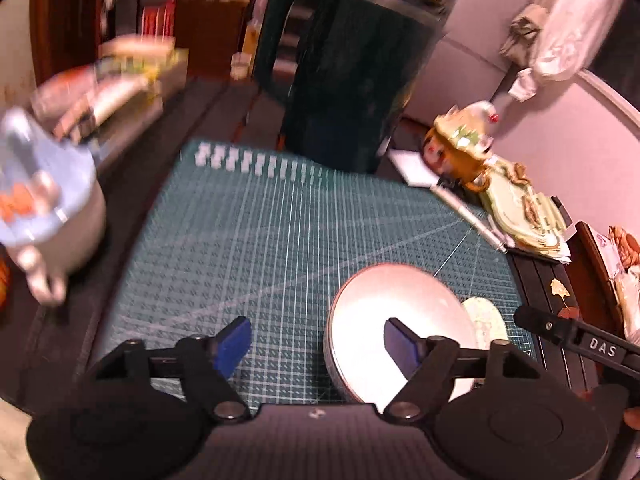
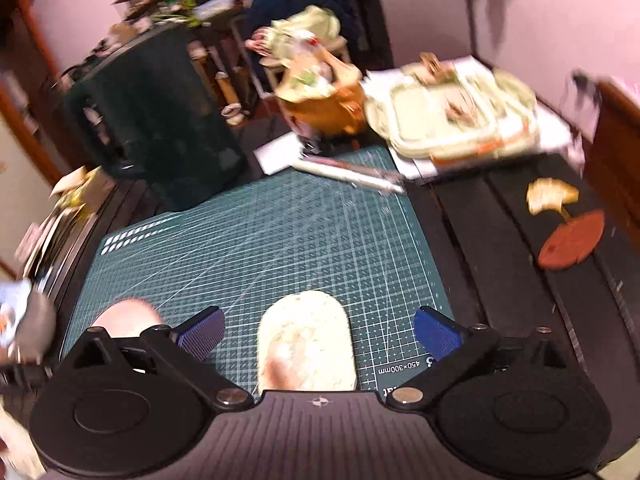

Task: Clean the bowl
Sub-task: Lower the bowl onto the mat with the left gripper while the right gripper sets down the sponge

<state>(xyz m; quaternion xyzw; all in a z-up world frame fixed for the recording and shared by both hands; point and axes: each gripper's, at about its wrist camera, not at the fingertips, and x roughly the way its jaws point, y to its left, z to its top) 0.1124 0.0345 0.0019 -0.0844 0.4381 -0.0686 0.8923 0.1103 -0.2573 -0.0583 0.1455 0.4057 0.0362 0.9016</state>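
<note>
On green cutting mat (image 1: pixel 256 232), near right: we see white bowl (image 1: pixel 396 320), oval sponge (image 2: pixel 306 344) touching its right side. Sponge long axis runs near-far, centred between our right gripper (image 2: pixel 318 334) fingers, spread wide, empty. Left gripper (image 1: pixel 318 344) also spread, empty; its right finger over bowl, bowl mostly right of gap.

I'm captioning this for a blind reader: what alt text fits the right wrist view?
The open right gripper hovers over a pale oval sponge lying on a green cutting mat. A bowl peeks in at lower left; a dark bin and blurred clutter sit behind.
</note>
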